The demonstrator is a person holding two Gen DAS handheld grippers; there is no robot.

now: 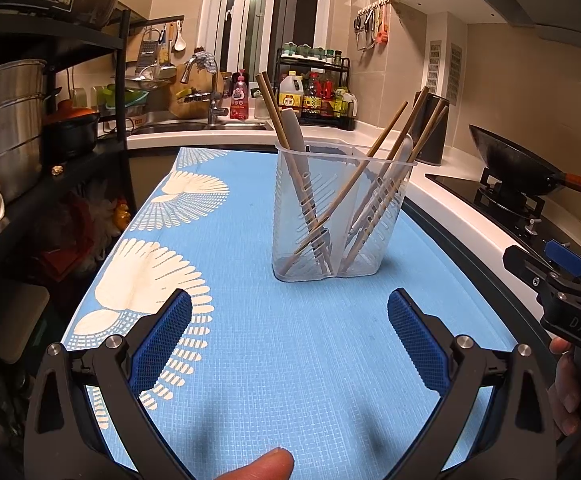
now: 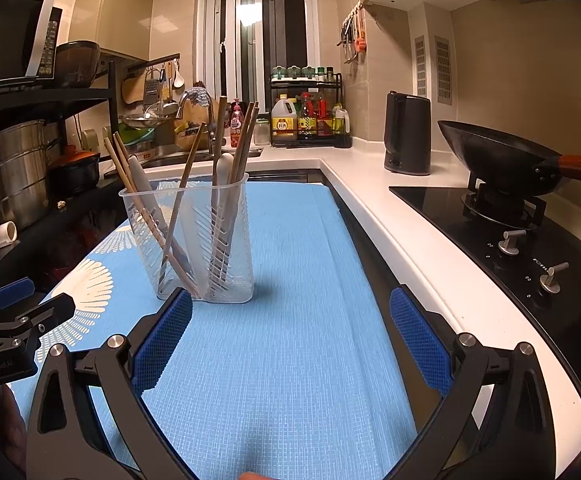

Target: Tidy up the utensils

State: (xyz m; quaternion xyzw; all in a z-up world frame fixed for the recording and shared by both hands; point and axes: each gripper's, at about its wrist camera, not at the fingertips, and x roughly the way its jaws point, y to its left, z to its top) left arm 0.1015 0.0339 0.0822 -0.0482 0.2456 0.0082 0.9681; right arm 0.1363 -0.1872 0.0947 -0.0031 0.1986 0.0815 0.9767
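Blue cloth (image 1: 290,360) covers a kitchen worktop where the clear holder (image 1: 340,216) stands ahead of the left gripper (image 1: 289,330) and ahead-left of the right gripper (image 2: 290,330). Chopsticks (image 1: 374,152) and white spoons (image 1: 296,132) already sit inside; both grippers spread wide, empty. Nothing loose remains visible, so sorting looks nearly done.
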